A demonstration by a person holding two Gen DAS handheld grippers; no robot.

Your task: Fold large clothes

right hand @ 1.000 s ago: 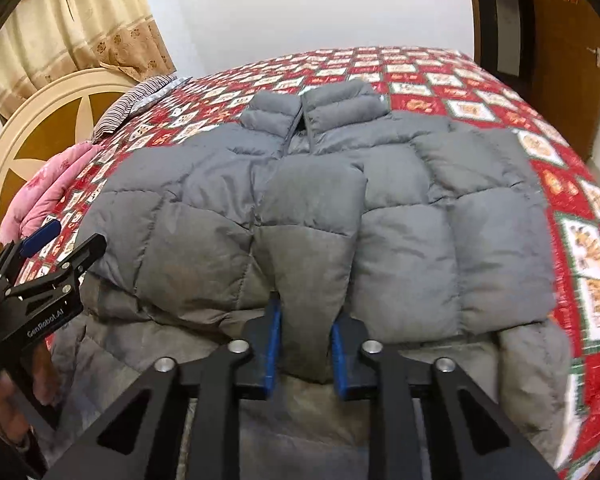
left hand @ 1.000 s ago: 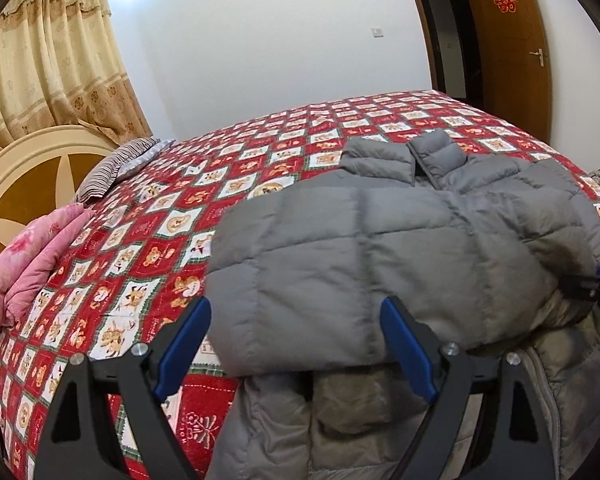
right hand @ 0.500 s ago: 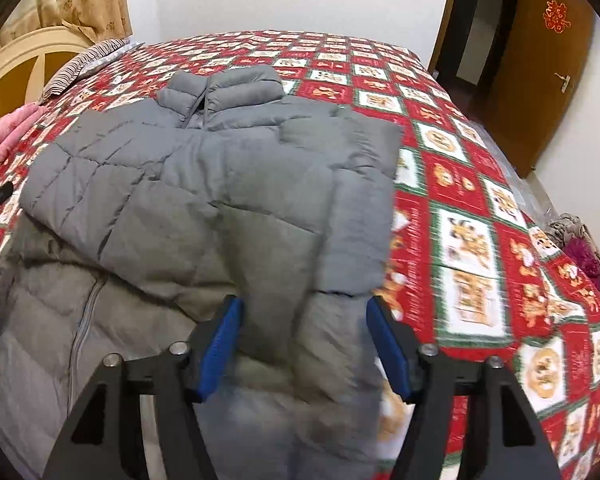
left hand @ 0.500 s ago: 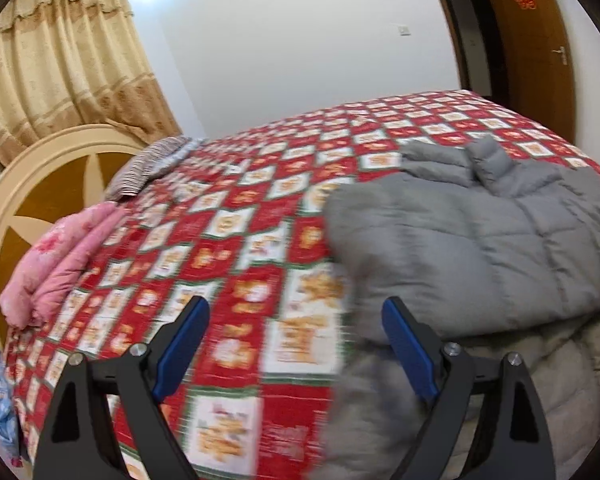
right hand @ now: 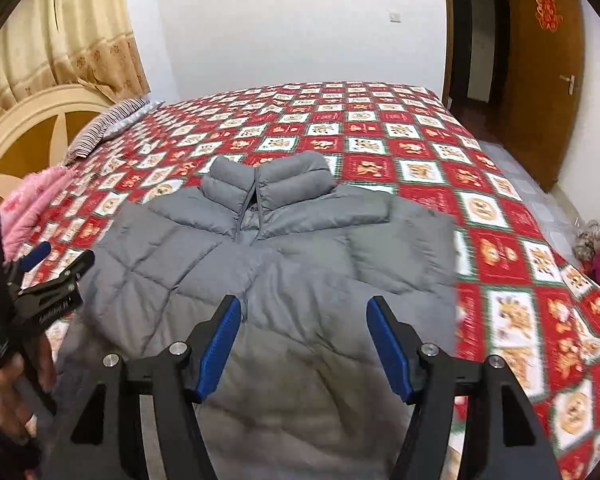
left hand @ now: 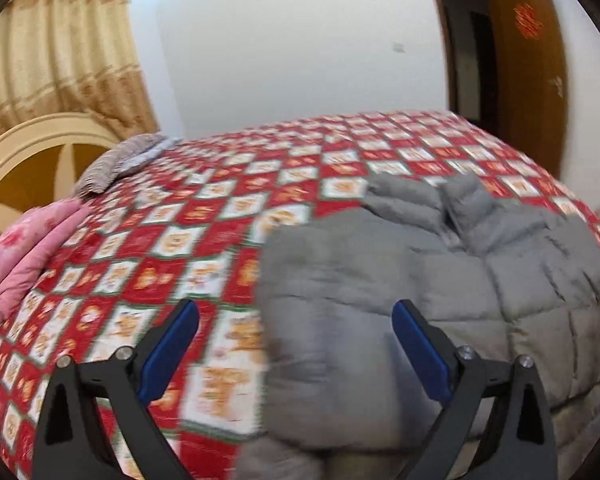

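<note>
Grey quilted down jacket lay spread on the bed's red-and-white patchwork quilt in the left wrist view, collar toward the far wall, presumably laid flat there so the wide mattress could serve as a folding surface. The left gripper hung above the jacket's left edge with its blue-padded fingers spread wide and nothing between them (the picture was motion-blurred, so fine creases could not be read). A pink folded blanket and a striped pillow sat by the round wooden headboard, well apart from the jacket.

From the right wrist view, the jacket showed both sleeves already turned in across its chest, which suggested the side folds were done and a lengthwise fold remained. The right gripper hovered over the lower body of the jacket, fingers parted and empty, probably placed to take the hem. The left gripper appeared at the left edge, held in a hand.
</note>
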